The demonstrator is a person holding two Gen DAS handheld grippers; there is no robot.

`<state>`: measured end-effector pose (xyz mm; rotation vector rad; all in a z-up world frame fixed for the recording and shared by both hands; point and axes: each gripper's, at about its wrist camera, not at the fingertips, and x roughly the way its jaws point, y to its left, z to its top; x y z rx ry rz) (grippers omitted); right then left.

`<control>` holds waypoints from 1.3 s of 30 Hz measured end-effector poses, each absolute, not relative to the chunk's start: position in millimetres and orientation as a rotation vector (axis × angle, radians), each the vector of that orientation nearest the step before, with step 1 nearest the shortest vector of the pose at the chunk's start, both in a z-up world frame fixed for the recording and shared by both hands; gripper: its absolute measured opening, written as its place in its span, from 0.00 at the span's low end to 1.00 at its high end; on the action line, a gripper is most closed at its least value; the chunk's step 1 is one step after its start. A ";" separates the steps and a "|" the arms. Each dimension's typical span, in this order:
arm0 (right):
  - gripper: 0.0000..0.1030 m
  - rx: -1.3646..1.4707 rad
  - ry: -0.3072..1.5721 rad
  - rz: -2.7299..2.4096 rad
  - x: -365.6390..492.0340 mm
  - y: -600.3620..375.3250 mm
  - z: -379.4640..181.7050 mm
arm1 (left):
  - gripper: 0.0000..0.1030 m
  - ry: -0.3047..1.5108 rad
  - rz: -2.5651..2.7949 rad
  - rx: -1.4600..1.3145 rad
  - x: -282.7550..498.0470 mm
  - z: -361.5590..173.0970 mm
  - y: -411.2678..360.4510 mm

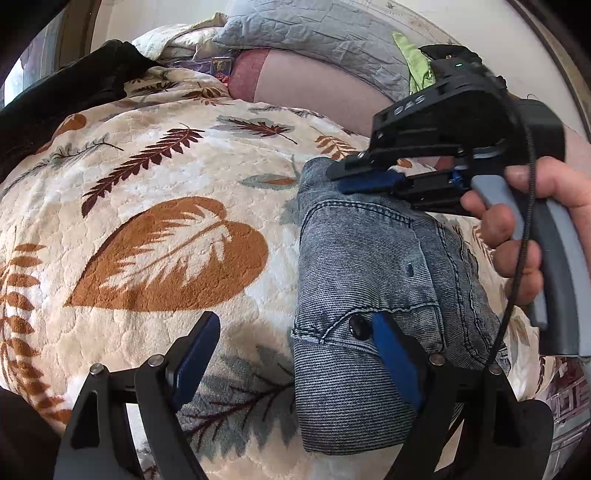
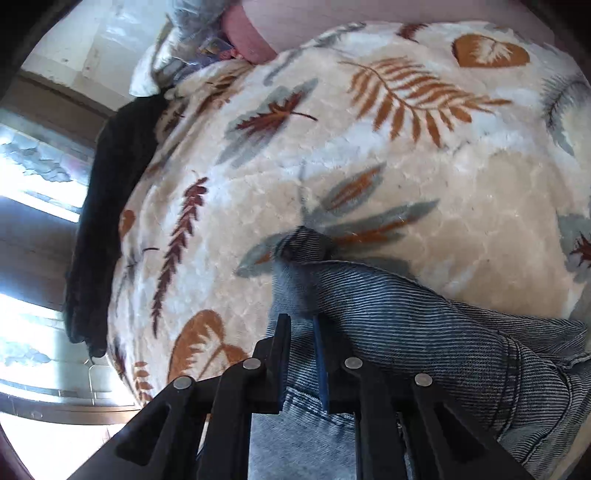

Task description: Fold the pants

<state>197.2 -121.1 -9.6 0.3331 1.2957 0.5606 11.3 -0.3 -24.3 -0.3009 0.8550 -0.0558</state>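
The folded blue-grey jeans lie on a leaf-patterned fleece blanket, with the waistband and its dark button nearest my left gripper. My left gripper stands open. Its right finger hangs over the waistband by the button, and its left finger is over the bare blanket. My right gripper, held by a hand, is shut on the far end of the jeans. In the right wrist view its jaws pinch a fold of the denim, which bunches up in front of them.
A black garment lies along the blanket's far left edge. A grey quilted pillow and pink bedding lie beyond the blanket. Open blanket stretches left of and past the jeans. A bright window shows at the left.
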 end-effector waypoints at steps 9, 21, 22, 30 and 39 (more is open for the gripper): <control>0.22 0.550 1.305 0.539 190.4 -164.9 -35.3 | 0.82 0.807 -0.083 -0.209 2.4 -15.9 -20.1; 0.55 0.732 1.189 0.576 148.3 -214.1 -16.0 | 0.82 0.756 -0.103 -0.159 -7.3 -8.5 -14.8; 0.56 0.718 1.157 0.597 142.3 -217.3 -5.0 | 0.82 0.730 -0.092 -0.150 -11.9 -3.2 -13.4; 0.63 0.801 1.172 0.541 109.5 -260.9 -29.5 | 0.82 0.819 -0.102 -0.092 -11.0 -2.9 -27.0; 0.76 0.666 1.165 0.616 51.1 -260.2 -37.3 | 0.83 0.965 -0.142 -0.020 -13.1 -25.8 -43.8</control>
